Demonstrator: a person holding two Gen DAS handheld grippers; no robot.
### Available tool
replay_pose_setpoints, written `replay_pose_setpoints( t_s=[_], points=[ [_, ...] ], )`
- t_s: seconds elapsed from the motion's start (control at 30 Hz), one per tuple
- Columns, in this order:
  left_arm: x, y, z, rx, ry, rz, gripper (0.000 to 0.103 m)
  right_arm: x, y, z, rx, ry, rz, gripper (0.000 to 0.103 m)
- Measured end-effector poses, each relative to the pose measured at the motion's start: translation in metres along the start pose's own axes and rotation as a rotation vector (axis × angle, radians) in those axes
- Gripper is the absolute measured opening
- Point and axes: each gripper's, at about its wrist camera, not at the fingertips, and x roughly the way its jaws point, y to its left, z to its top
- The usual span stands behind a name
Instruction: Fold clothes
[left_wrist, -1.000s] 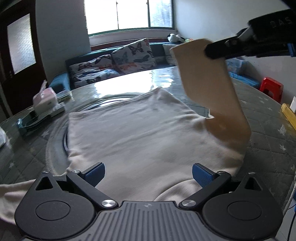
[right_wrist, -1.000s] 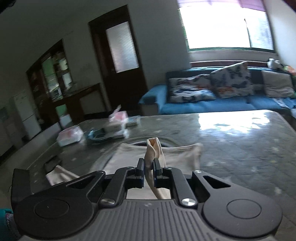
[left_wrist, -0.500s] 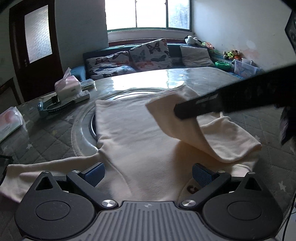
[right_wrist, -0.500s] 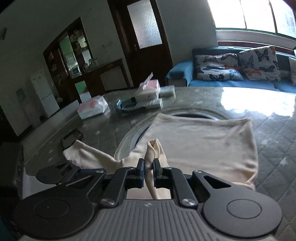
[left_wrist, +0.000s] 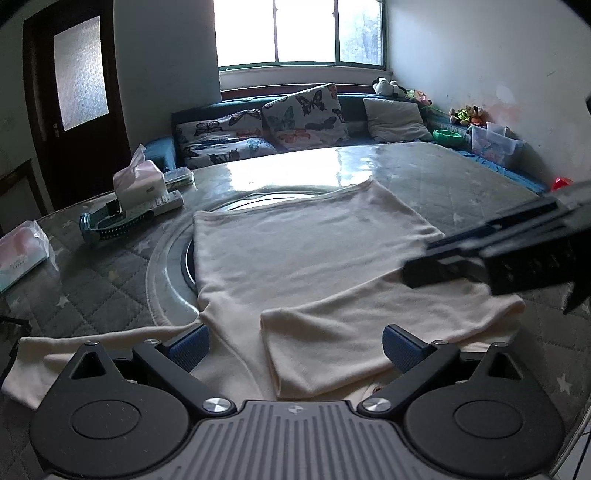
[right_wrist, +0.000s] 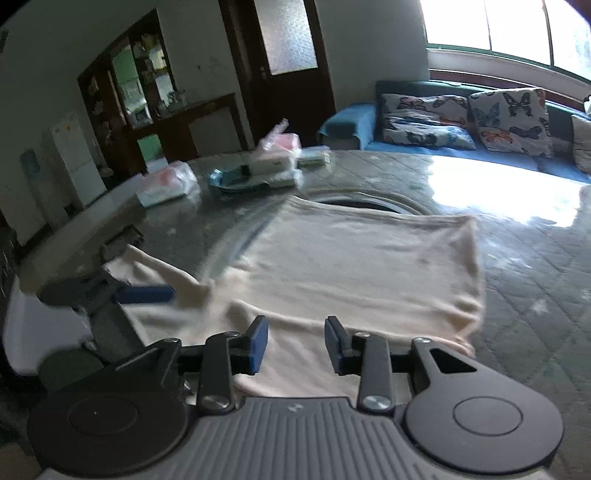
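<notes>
A cream long-sleeved top (left_wrist: 295, 258) lies flat on the table, also seen in the right wrist view (right_wrist: 362, 266). Its right sleeve (left_wrist: 354, 343) is folded across the chest near the collar. Its left sleeve (left_wrist: 92, 347) lies stretched out to the left. My left gripper (left_wrist: 295, 345) is open and empty just above the collar end. My right gripper (right_wrist: 295, 345) is open and empty over the folded sleeve, and shows as a dark blurred shape in the left wrist view (left_wrist: 480, 254).
A tissue box (left_wrist: 138, 184), a remote and a teal brush (left_wrist: 110, 225) sit at the table's far left, with a tissue pack (left_wrist: 20, 254) nearer. A round glass turntable (left_wrist: 166, 258) lies under the top. A sofa with cushions (left_wrist: 295, 118) stands behind.
My right gripper carried the raised right sleeve down across the top, laid it flat, opened and let it go. The left gripper stayed open near the collar.
</notes>
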Motion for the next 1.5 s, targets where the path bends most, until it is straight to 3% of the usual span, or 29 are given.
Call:
replay_pose_setpoints(
  t_s=[0.37,0.47,0.6,0.73,0.9,1.13,1.17,1.27,1.3,1.5],
  points=[
    [0.009,0.002,0.004,0.002,0.008,0.006,0.08,-0.03,-0.05,-0.044,-0.043,0.082,-0.161,0.036],
    [0.013,0.001,0.003,0.009,0.019,0.003,0.072,-0.036,-0.058,-0.051,-0.025,0.072,-0.165,0.036],
    [0.021,0.0,0.0,0.017,0.048,0.008,0.054,-0.033,-0.059,-0.056,-0.024,0.082,-0.157,0.035],
    [0.023,0.003,-0.006,0.018,0.062,0.013,0.052,-0.029,-0.058,-0.057,-0.041,0.093,-0.16,0.035],
    [0.022,0.005,-0.006,0.0,0.065,0.0,0.053,-0.033,-0.059,-0.039,-0.039,0.036,-0.158,0.035],
    [0.025,0.004,-0.007,-0.005,0.06,-0.015,0.053,-0.008,-0.065,-0.023,-0.02,0.015,-0.172,0.035],
    [0.026,0.005,-0.007,-0.006,0.059,-0.021,0.049,-0.004,-0.064,-0.022,-0.022,0.015,-0.172,0.035],
    [0.026,0.004,-0.006,0.002,0.047,-0.023,0.018,0.008,-0.062,-0.022,-0.025,0.026,-0.166,0.035],
    [0.024,0.005,-0.006,0.005,0.042,-0.02,0.014,0.012,-0.063,-0.022,-0.031,0.033,-0.177,0.035],
    [0.016,0.011,-0.009,-0.008,0.032,-0.014,0.009,0.016,-0.071,-0.024,-0.02,0.043,-0.202,0.034]
  ],
)
